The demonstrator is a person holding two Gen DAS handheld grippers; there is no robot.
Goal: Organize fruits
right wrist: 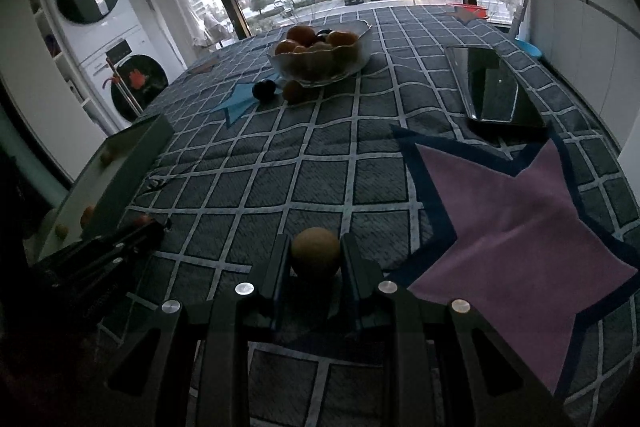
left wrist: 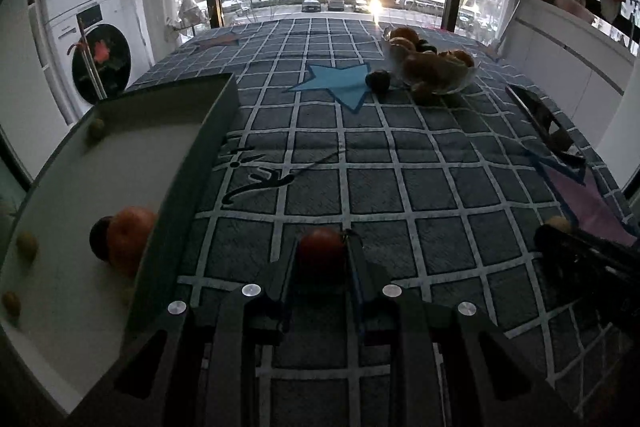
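Left tool [left wrist: 322, 259] grips a red fruit [left wrist: 321, 253]; right tool [right wrist: 315, 259] clamps a brown round fruit [right wrist: 315, 251]; glass fruit bowl [right wrist: 318, 61] at twelve o'clock.

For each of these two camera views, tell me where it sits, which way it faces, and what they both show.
Left wrist view: sits on the left gripper, looking along its fingers down over the checked blue tablecloth toward the window; gripper shut on a small red fruit; right gripper at the right edge.
Right wrist view: sits on the right gripper, same heading; gripper shut on a round brownish fruit; left gripper at the left.
Shared: clear glass fruit bowl, white-lined grey tray.
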